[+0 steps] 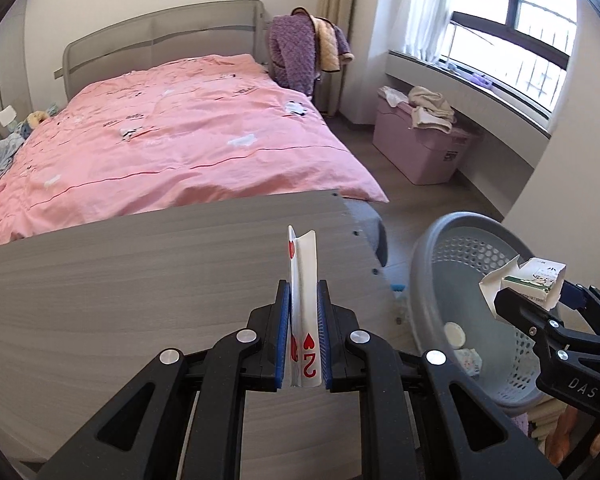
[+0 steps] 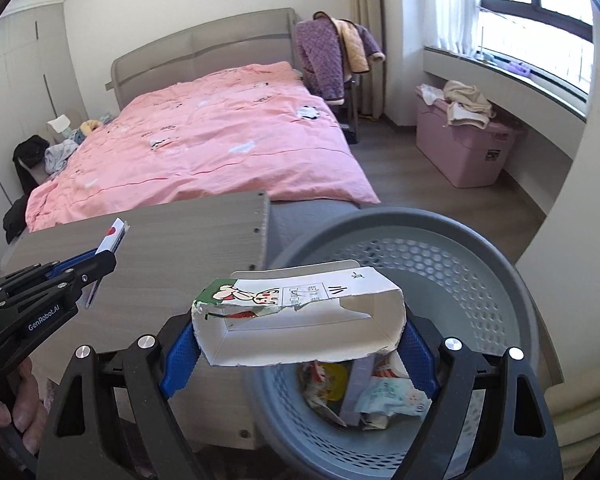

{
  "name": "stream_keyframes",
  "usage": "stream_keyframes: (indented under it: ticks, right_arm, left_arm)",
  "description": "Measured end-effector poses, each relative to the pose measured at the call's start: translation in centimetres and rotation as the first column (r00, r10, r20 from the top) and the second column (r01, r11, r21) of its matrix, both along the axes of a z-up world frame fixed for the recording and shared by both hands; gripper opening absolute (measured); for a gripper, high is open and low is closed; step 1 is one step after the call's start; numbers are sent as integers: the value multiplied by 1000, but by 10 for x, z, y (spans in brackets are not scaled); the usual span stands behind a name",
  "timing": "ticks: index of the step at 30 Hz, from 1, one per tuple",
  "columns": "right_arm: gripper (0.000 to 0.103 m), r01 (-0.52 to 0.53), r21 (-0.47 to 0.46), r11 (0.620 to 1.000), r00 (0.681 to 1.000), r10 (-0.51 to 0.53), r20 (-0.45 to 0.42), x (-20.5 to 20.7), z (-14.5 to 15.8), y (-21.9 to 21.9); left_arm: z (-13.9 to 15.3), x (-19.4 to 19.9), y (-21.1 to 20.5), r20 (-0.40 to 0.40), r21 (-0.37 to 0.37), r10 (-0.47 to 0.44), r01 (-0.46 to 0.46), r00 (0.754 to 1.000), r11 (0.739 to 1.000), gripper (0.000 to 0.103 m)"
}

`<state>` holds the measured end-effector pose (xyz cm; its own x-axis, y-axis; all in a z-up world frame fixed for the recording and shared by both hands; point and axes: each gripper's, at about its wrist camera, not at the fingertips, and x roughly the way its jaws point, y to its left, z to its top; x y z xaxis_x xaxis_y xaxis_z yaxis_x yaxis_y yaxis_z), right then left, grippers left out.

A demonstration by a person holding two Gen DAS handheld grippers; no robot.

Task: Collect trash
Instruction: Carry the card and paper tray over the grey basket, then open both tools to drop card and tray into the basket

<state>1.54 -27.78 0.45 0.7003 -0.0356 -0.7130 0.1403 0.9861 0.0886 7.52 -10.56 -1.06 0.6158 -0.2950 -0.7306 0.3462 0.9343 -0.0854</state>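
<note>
Carton (image 2: 300, 320): light, crushable; right gripper (image 2: 300, 354) clamps its ends above basket (image 2: 480, 240).
Cards (image 1: 304, 308): thin, slippery; left gripper (image 1: 304, 336) pinches their faces.

Both wrist views forward, sharing bed (image 1: 172, 136)

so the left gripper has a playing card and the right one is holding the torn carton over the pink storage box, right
Not quite. The right gripper holds the torn carton over the grey basket, as the right wrist view shows; the pink storage box stands by the window. The left gripper does hold a playing card.
</note>
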Motion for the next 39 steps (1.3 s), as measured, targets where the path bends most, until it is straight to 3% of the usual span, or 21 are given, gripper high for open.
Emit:
stream_keyframes:
  ticks: [7,21,24,26,39]
  right_arm:
    - [82,125,30,992,992,-124,-9,-28,-9,-62]
    - [84,159,81,984,987,-157,-31,-35,-28,-115]
    - [86,157,96,983,987,-156,-25,-37,-28,-119]
    - [91,158,107,982,987,-157,-15,-39,-28,-120]
    - [95,176,142,974,984,-178,8,-48,-28,-126]
  left_arm:
    - [-5,-6,-73,-16,19,-127,127,992,992,14]
    - [-21,-9,-148,-59,69,-212,216,975,974,16]
    - [-22,-9,-152,-58,79,-216,220,975,972,27]
    - [-20,-10,-151,-48,82,-209,212,977,974,48]
    - [-16,-15,-152,-24,100,-190,192,981,976,60]
